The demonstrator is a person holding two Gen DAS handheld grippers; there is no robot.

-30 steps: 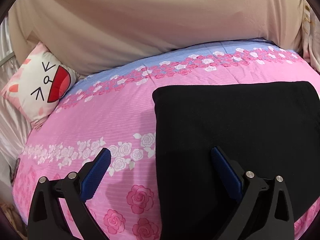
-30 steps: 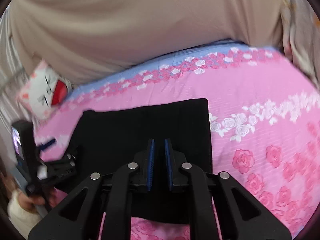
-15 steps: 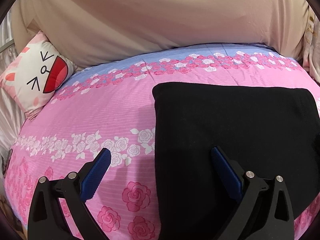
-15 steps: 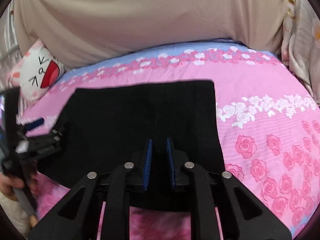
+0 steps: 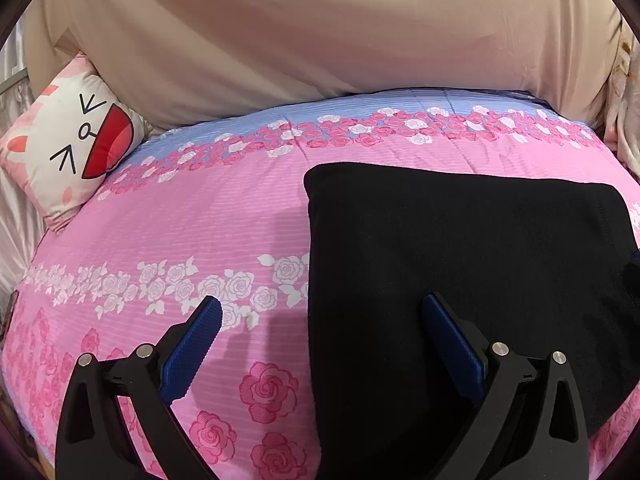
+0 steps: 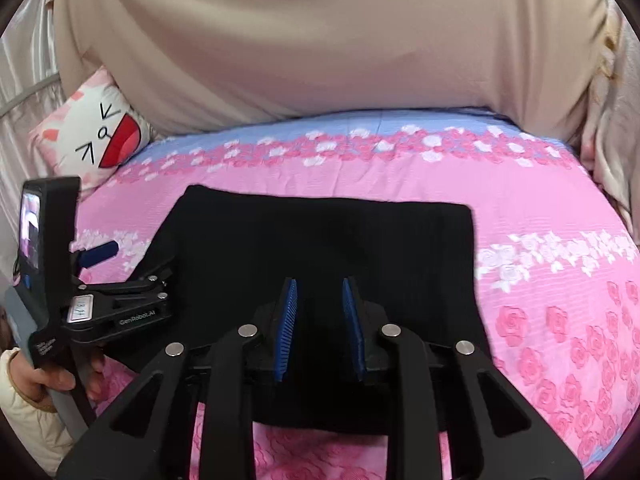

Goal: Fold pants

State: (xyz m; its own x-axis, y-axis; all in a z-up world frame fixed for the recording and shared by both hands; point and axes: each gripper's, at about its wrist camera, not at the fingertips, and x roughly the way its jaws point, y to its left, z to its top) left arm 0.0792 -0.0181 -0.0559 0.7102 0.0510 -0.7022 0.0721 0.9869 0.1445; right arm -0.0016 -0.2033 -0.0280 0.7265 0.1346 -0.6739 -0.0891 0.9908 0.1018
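Nearest, left claw (image 5: 322, 318) spread wide, holding nothing, straddling the left edge of the folded black fabric pants (image 5: 460, 280). Right claw (image 6: 319, 292) parted a little, empty, poised over the near middle of the same dark rectangle. Ahead of both claws, pants lying flat and squared on the pink rose-print bed cover (image 6: 560, 216). Judged folded, or nearly: perhaps one more halving left, else finished. Beyond, far left, white cartoon-face cushion (image 5: 68, 144).

Pink rose-print bedspread (image 5: 180, 220) with a blue band along its far edge, beige fabric backdrop (image 5: 320, 32) beyond, cartoon-face cushion (image 5: 68, 148) far left of the gripper
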